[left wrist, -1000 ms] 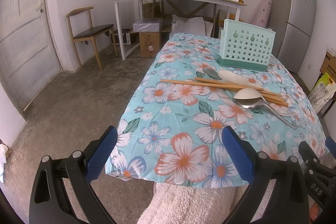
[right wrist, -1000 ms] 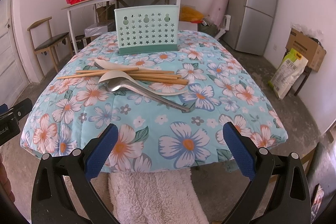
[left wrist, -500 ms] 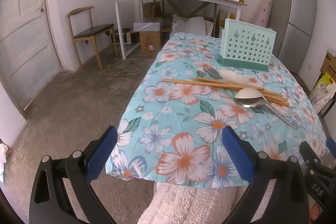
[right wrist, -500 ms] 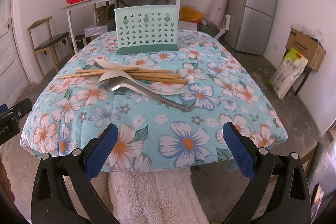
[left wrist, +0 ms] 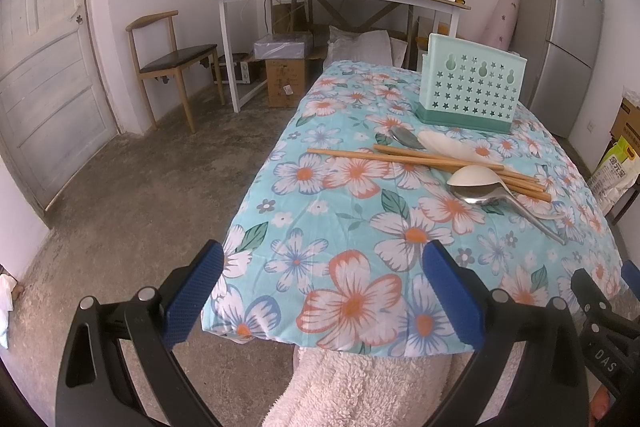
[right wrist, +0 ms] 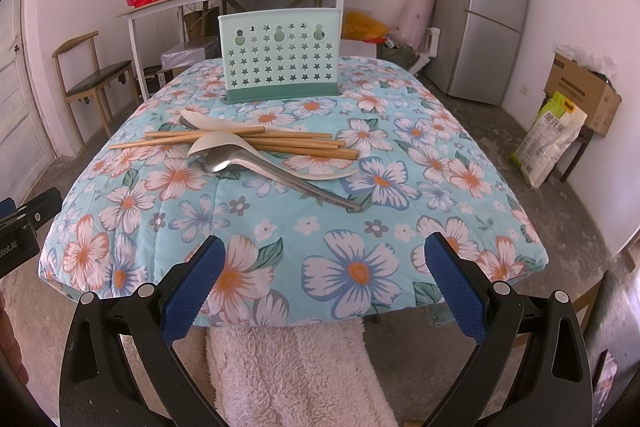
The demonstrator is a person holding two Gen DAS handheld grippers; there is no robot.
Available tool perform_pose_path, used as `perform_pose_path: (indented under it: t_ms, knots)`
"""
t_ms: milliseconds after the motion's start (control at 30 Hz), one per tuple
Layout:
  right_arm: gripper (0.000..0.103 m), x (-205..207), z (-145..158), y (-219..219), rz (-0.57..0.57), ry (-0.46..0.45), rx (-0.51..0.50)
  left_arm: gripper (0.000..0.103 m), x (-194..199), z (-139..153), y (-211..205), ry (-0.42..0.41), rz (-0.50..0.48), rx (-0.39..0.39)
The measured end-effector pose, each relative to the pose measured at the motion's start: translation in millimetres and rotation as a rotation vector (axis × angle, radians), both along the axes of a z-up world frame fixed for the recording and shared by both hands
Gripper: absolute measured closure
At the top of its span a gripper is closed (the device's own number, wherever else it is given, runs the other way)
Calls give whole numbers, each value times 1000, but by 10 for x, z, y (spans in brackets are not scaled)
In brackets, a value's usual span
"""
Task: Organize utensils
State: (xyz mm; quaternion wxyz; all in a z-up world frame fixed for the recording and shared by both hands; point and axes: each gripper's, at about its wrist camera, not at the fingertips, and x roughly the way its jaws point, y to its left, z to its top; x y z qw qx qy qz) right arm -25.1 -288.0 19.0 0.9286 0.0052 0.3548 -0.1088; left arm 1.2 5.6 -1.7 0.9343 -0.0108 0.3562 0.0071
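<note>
You've got open cloth in front of you: the near stretch of the floral table (right wrist: 280,227) is bare right up to its front edge, and bare floor runs off its left side toward the door (left wrist: 44,79). Your right gripper (right wrist: 320,287) hangs low at that near edge, level and pointed straight down the table, blue fingers (right wrist: 454,285) spread wide with nothing between them. Your left gripper (left wrist: 320,291) sits at the near left corner, angled toward the right, jaws just as wide and empty. The utensils lie in one heap mid-table, well apart from both claws: chopsticks (right wrist: 280,141) crosswise, a white spoon (right wrist: 240,143) and a metal spoon (right wrist: 276,175) laid over them, handles trailing right. Behind the heap the mint utensil holder (right wrist: 280,61) stands upright. A fluffy white cloth (right wrist: 296,375) hangs below the edge.
</note>
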Motion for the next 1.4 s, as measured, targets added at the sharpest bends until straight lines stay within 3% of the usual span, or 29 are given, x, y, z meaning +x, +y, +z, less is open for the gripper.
perform_pose_path:
  t_ms: [600,933,1133,1233,1400]
  knots:
    - [8,32,-53,-31,-13,9,9,6,47,-107,43,14,-22,0]
    - [8,180,-149,-151,-15,34,45,6,277,-122,-86,25,-73,33]
    - [8,338,-164,-174,0,38,59,6,497,-181,-84,79,-97,-80]
    - [8,419,-192,-152,21,49,70,6,580,-160,-58,61,-82,-153]
    - [8,571,-303,-38,78,85,63,6,740,-102,-69,47,-88,-211]
